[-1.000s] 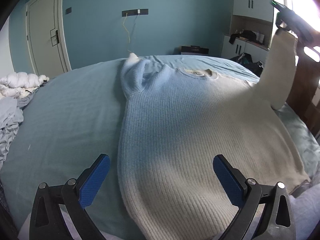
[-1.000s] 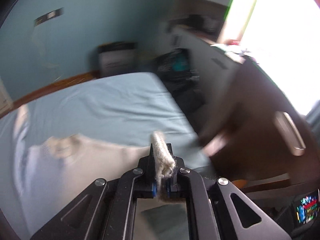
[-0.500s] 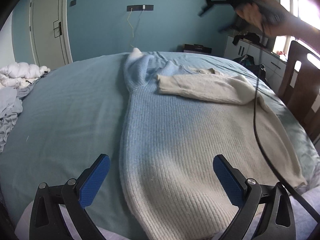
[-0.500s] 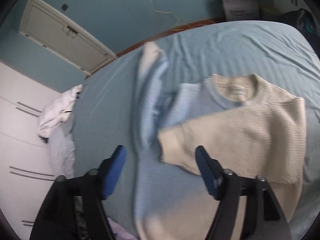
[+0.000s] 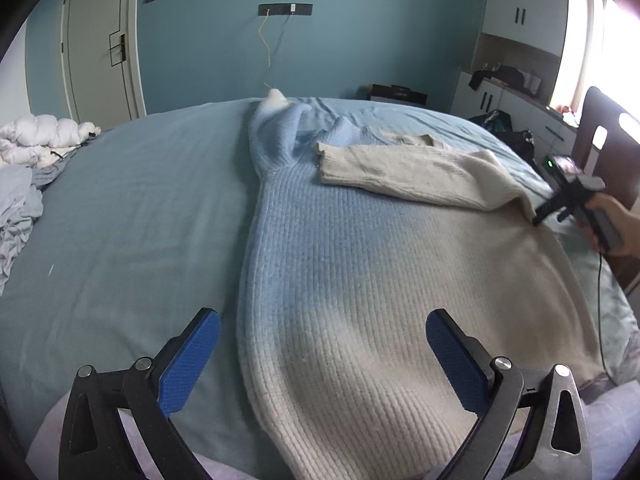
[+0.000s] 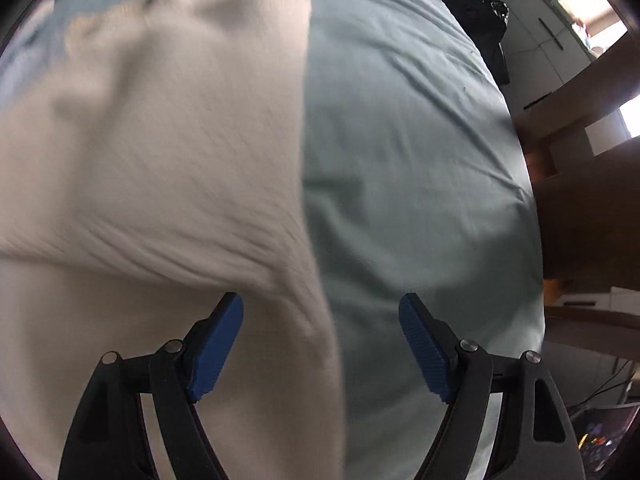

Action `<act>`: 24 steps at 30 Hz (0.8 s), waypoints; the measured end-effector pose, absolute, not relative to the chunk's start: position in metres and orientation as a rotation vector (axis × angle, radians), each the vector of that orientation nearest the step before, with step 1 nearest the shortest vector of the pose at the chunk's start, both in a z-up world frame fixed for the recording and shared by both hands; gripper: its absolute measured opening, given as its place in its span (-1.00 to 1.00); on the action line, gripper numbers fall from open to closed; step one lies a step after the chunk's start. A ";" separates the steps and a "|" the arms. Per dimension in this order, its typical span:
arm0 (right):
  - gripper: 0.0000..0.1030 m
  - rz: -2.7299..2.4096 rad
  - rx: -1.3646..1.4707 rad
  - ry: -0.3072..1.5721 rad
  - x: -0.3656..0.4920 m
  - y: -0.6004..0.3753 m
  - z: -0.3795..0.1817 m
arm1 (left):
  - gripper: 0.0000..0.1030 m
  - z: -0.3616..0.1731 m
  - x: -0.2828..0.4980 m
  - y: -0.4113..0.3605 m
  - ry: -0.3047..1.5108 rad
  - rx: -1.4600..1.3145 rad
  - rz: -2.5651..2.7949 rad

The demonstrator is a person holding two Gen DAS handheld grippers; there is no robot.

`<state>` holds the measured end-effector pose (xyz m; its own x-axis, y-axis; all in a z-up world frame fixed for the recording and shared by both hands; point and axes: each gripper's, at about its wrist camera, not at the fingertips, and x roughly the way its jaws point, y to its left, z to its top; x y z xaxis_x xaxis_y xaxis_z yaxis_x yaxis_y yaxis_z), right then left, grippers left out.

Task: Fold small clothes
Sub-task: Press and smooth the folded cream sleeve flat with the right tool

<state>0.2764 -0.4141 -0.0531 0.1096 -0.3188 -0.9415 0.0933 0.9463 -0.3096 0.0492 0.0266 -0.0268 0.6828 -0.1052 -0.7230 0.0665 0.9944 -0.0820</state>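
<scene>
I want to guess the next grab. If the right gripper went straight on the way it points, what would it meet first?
Probably the sweater's side edge, with the bedsheet just beside it. The closing right gripper straddles that edge, nothing pinched; blur hides the depth.

A teal wall (image 5: 200, 40) fills the far side of the room, with a pale panelled door (image 5: 100, 40) at ten o'clock and a dark socket strip (image 5: 284, 9) at twelve, a thin cord hanging from it. White cupboards (image 5: 520, 20) stand at one o'clock above a low cabinet (image 5: 480, 96). Bright daylight pours through a window (image 5: 580, 60) at two o'clock. A dark wooden chair (image 5: 600, 140) stands at three. The bed (image 5: 120, 220), under a blue-green sheet, spreads across the middle.
</scene>
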 end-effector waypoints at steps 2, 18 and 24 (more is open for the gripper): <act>-0.03 -0.316 -0.162 1.409 0.277 -0.426 -0.063 | 1.00 -0.030 0.052 0.025 0.824 -0.040 -0.086; 0.65 -0.445 -0.028 1.205 0.246 -0.414 0.029 | 1.00 -0.024 0.052 0.034 0.810 -0.061 -0.065; 0.65 0.111 -0.254 1.172 0.288 -0.199 0.029 | 1.00 -0.025 0.050 0.037 0.818 -0.063 -0.056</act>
<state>0.2877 -0.1989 0.0293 0.3865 -0.0461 -0.9211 -0.2175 0.9660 -0.1396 0.0499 0.0370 -0.0249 0.6826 -0.0746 -0.7269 0.0261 0.9966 -0.0777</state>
